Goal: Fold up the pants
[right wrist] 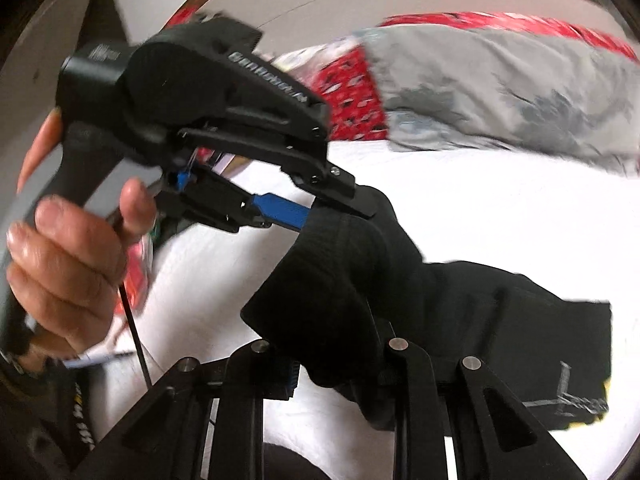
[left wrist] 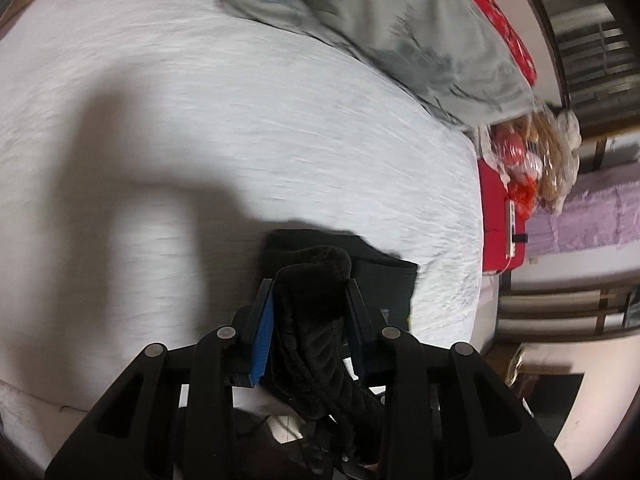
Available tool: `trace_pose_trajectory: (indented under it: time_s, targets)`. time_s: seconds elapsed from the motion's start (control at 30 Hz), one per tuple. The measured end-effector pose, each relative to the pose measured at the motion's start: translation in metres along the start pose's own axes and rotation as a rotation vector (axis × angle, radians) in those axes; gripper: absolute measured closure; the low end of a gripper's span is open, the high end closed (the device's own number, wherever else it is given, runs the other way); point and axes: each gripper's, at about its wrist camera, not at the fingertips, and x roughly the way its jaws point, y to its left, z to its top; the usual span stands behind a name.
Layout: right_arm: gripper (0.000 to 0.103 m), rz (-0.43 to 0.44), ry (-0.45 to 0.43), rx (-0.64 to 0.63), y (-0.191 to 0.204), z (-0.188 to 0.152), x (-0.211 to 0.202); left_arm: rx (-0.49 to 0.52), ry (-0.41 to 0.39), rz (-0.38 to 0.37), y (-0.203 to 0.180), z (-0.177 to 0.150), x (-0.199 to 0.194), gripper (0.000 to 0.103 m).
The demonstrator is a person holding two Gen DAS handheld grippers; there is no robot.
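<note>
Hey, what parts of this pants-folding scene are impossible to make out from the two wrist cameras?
- Right gripper fingers, right wrist view: the black pants drape over them, so the grip is hidden.
- Pants' full shape, left wrist view: the left gripper and bunched fabric block them.
- Clutter beside the white bed, left wrist view: too blurred to identify.
- Gray blanket, right wrist view: cut off by the edge.

Home bedroom: white-sheeted bed (left wrist: 240, 100), grey pillow (left wrist: 380, 28).

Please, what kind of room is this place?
Probably a bedroom: the black pants lie on a bed with a white sheet, a grey pillow sits at its far end, over red patterned bedding.
</note>
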Motion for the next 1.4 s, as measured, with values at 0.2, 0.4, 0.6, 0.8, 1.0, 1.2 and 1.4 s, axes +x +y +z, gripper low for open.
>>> trace_pose_trajectory:
  time_s: [0.2, 0.4, 0.6, 0.8, 1.0, 1.2, 1.4]
  targets:
    - [0.08, 0.002, -0.018, 0.248, -0.094, -0.012, -0.035, 0.086, 0.091, 0.065, -0.084, 0.004, 0.081, 0.073]
    - [0.08, -0.016, 0.006, 0.474, -0.184, -0.048, -0.051, 0.16, 0.167, 0.151, -0.143, -0.005, 0.154, 0.078]
    - [0.072, 0.09, 0.053, 0.614, -0.229, -0.069, -0.054, 0.17, 0.142, 0.139, -0.149, -0.013, 0.132, 0.078]
    - [0.047, 0.15, -0.038, 0.63, -0.25, -0.053, -0.094, 0.096, -0.054, 0.009, -0.09, -0.023, 0.034, 0.056]
    - [0.038, 0.146, 0.014, 0.552, -0.246, -0.009, -0.064, -0.017, -0.096, 0.085, -0.025, -0.038, 0.04, 0.043]
    - [0.037, 0.016, 0.118, 0.439, -0.227, 0.0, -0.021, -0.099, -0.091, 0.051, -0.006, -0.037, 0.076, 0.043]
    - [0.082, 0.014, 0.187, 0.369, -0.233, -0.001, -0.014, -0.117, -0.108, 0.069, -0.025, -0.025, 0.085, 0.057]
